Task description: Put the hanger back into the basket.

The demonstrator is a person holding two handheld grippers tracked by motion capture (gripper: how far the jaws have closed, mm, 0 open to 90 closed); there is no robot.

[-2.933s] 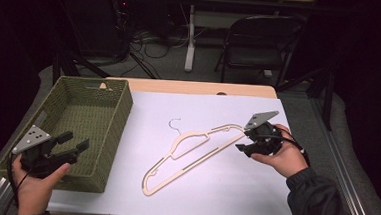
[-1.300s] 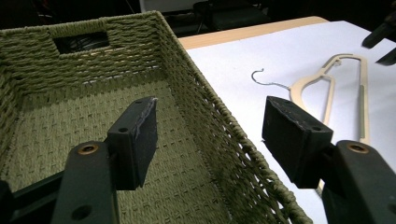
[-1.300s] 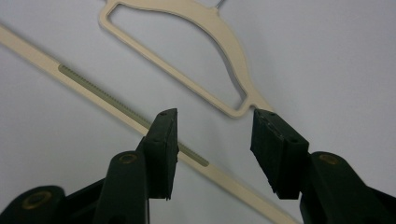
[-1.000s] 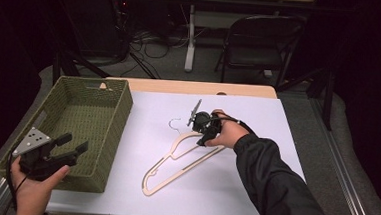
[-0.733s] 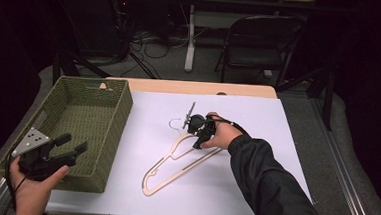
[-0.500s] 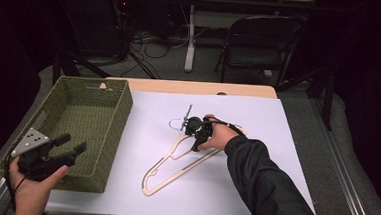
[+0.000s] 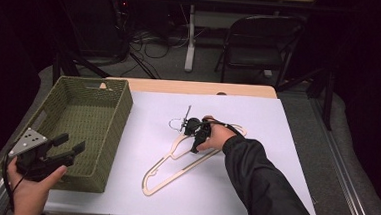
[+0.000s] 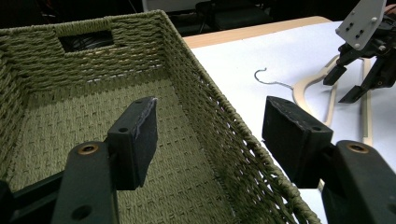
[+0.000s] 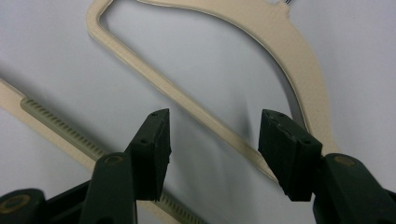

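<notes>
The cream hanger [image 7: 175,159] lies flat on the white tabletop [image 7: 286,143], near its middle, with bare surface on its right and toward the near edge. The right hand-held gripper [image 7: 195,138] hangs low over the hanger's upper part; its jaws have just been opening and stand wide, an inner bar between them, pads not pressing it. The left hand-held gripper [image 7: 68,147] is released too, at the near right rim of the woven basket [image 7: 112,133], well apart from the hanger.

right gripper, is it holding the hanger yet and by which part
Nothing is held: the right gripper is open over the hanger, a thin inner bar between its jaws, untouched.
</notes>
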